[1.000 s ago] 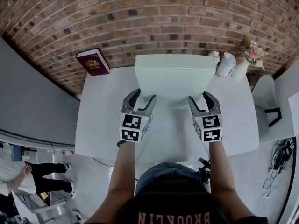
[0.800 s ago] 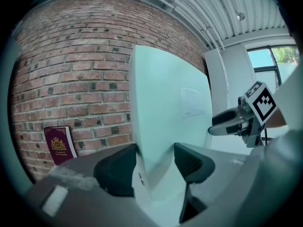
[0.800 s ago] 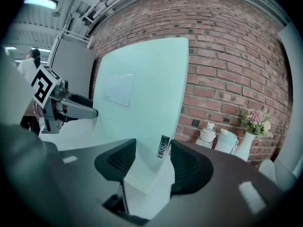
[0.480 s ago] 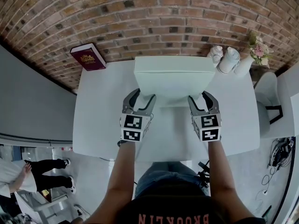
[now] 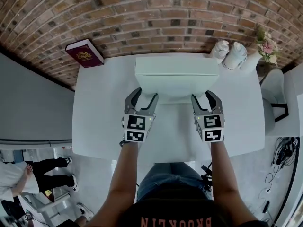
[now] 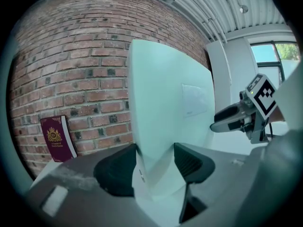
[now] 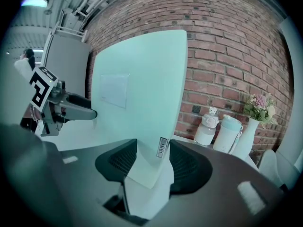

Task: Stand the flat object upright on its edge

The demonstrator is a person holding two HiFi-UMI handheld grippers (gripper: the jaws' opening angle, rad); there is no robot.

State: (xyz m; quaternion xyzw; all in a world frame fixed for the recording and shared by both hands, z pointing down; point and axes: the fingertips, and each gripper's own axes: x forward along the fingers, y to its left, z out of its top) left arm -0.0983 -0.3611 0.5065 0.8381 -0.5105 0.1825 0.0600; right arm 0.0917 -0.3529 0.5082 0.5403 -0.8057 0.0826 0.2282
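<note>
The flat object (image 5: 176, 77) is held nearly upright over the tabletop (image 5: 99, 122), in front of the brick wall (image 5: 142, 18). Its left edge is clamped low down by the left hand-held gripper (image 5: 142, 94), and its right edge by the right hand-held gripper (image 5: 207, 94).

The pale mint-green flat rectangular panel (image 5: 176, 77) looks like smooth, matt plastic, and the white tabletop (image 5: 99, 117) is smooth and dull too. Behind, the red brick wall (image 5: 142, 18) is rough and gritty. The maroon book (image 5: 84, 53) has a faint sheen; the left gripper (image 6: 154, 167) has black ribbed matt pads (image 6: 118, 169)
</note>
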